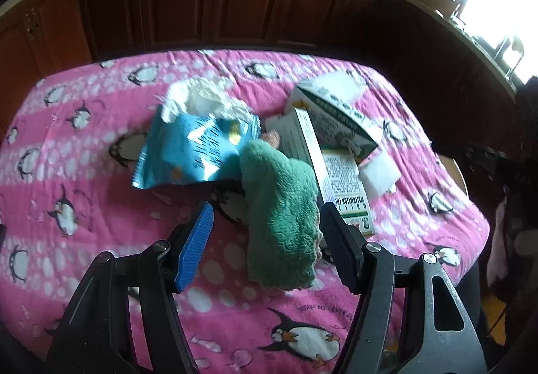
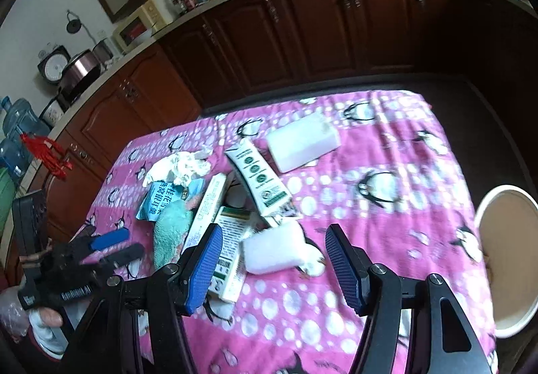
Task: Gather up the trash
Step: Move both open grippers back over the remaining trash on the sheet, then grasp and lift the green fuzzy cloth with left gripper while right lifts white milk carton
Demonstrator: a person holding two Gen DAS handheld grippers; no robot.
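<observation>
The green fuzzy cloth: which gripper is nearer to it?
Left. The left gripper hovers right over the green fuzzy cloth, open jaws on either side of it. The right gripper is off to its right, above a white sponge.

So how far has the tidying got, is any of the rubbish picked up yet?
Nothing looks collected yet. The blue wrapper, crumpled tissue, cartons and white blocks all lie on the pink penguin cloth. Both the left gripper and right gripper are open and empty, hovering over the pile. The tub at the table edge shows no rubbish inside. Everything remains.
</observation>
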